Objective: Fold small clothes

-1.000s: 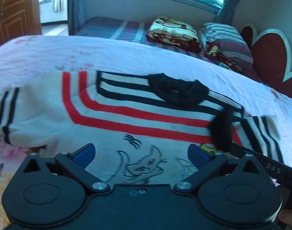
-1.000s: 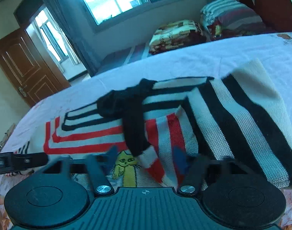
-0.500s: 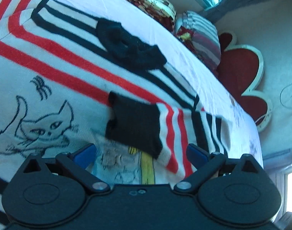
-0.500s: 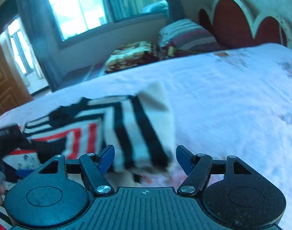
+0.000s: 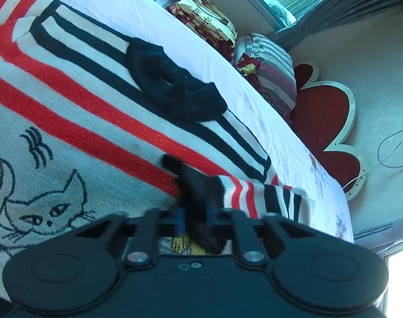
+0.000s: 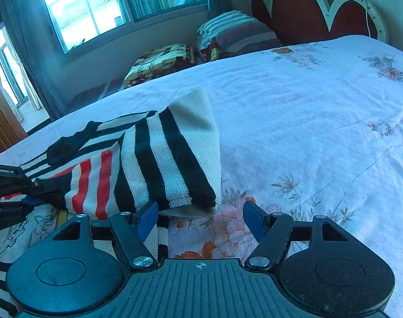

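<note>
A small white knit sweater [image 5: 77, 122] with red and black stripes, a black collar [image 5: 172, 87] and a cat drawing lies flat on the bed. Its right sleeve [image 6: 159, 159] is folded inward over the body. My left gripper [image 5: 195, 217] is shut on the sleeve's black cuff [image 5: 198, 193]; it also shows at the left edge of the right wrist view [image 6: 18, 188]. My right gripper [image 6: 200, 218] is open and empty, just in front of the sleeve's folded edge above the bedsheet.
The bed has a white floral sheet [image 6: 307, 132]. Pillows [image 6: 236, 37] and a folded blanket [image 6: 161, 61] lie at its head by the red scalloped headboard [image 6: 320, 10]. A window [image 6: 116, 2] and a wooden door [image 6: 0, 132] stand behind.
My left gripper has closed on the sleeve's black cuff. My right gripper let go of the sleeve earlier and now rests open at the folded edge.
</note>
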The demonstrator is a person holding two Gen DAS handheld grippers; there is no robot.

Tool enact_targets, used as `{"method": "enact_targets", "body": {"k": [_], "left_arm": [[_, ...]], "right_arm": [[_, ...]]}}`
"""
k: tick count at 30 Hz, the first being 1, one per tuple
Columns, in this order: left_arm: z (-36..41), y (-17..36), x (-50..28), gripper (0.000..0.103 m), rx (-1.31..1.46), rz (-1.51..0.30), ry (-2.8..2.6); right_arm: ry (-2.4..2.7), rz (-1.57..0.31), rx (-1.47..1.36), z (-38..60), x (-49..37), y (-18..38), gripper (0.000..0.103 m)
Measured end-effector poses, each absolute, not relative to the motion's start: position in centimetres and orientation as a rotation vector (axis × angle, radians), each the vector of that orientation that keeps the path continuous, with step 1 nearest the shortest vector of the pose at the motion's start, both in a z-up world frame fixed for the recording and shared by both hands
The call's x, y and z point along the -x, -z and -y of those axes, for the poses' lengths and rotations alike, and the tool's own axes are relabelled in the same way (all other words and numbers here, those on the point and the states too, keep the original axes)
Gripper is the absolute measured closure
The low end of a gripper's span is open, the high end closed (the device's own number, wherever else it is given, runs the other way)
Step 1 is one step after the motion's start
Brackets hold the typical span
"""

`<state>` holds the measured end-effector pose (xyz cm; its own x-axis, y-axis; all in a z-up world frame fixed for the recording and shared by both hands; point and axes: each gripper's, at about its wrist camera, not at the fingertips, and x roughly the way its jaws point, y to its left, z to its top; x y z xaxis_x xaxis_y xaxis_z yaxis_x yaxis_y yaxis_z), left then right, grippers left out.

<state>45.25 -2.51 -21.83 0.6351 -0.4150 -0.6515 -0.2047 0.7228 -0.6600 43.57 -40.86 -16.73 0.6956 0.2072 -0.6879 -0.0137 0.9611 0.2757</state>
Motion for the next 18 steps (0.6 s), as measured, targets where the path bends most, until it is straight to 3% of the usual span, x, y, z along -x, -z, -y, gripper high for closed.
{"method": "enact_targets", "body": {"k": [8,9,10,12,16,18], "left_arm": [[-0.4,16.3,-45.0,0.094,0.763,-0.698,0.145],[-0.9,15.6,-45.0,0.094,0.75,-0.676,0.137],[-1.4,15.1,-45.0,0.094,0.73,-0.656,0.127],[-2.6,14.4,-44.5,0.094,0.7,-0.625,0.093],[-6.2,15.0,-43.4,0.094,0.697,-0.627,-0.015],[-7.7,15.7,-43.0,0.1,0.702,-0.644,-0.068]], "right_arm": [[-0.174,-0.815,-0.208,38.5,-44.5,17.7,0.033],[-0.185,-0.802,-0.207,38.0,-44.8,17.7,0.04],[-0.204,-0.801,-0.21,37.6,-45.1,17.7,0.059],[-0.232,-0.822,-0.218,36.6,-45.8,17.9,0.086],[-0.263,-0.815,-0.203,35.6,-46.0,17.4,0.086],[-0.26,-0.795,-0.177,35.4,-45.8,17.1,0.087]]}}
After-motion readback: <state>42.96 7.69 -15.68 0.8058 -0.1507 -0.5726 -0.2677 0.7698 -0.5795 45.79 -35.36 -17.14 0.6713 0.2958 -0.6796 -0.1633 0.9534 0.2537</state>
